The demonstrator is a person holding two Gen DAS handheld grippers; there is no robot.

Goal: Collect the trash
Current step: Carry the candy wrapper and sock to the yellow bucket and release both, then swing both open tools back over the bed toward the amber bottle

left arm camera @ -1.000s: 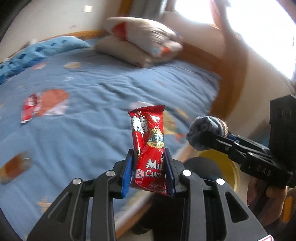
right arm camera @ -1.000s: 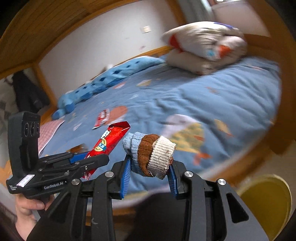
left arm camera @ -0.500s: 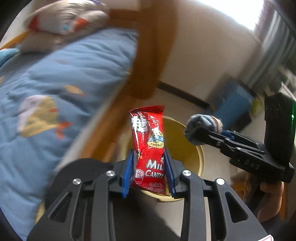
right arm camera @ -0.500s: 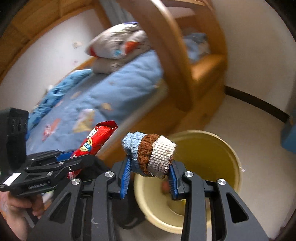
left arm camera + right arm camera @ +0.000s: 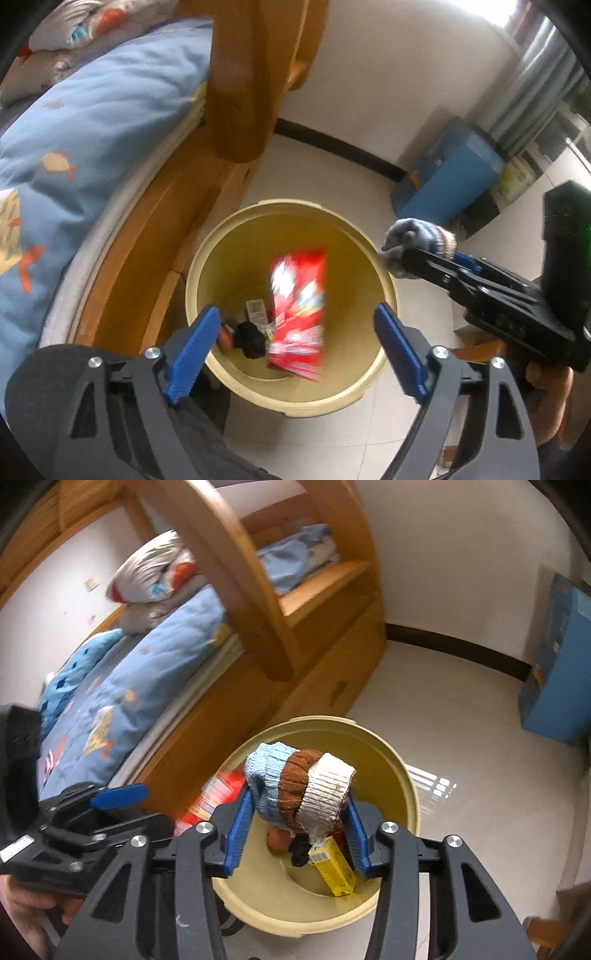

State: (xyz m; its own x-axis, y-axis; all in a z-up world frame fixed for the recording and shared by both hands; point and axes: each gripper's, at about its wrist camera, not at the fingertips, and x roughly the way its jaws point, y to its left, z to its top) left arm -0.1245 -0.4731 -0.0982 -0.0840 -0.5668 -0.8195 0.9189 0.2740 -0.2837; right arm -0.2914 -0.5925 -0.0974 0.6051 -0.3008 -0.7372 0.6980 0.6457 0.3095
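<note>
- One round pale-yellow plastic bin [image 5: 384, 295] is seen on the tiled floor [image 5: 461, 709], close beside the wooden bed frame [image 5: 155, 229].
- One red candy wrapper [image 5: 297, 314] is seen blurred inside the bin's mouth, free of both grippers.
- The left gripper [image 5: 295, 339] is held above the bin; its two blue-padded fingers [image 5: 192, 343] have just been opening and are spread wide with nothing pressed between them.
- One rolled knitted sock in light blue, brown and white bands [image 5: 299, 786] is seen between the two fingers [image 5: 240, 830] of the right gripper [image 5: 295, 830], over the bin's opening. These fingers have just been opening; whether the pads still press on the sock cannot be told.
- At the bin's bottom, one yellow carton [image 5: 332, 867], one black crumpled item [image 5: 251, 339] and one small white label-like piece [image 5: 256, 310] are counted; a reddish item there cannot be identified.
- One blue box [image 5: 443, 184] stands against the white wall, well apart from the bin.
- Open floor is left on the bin's far and right sides; the bed side is tight.
</note>
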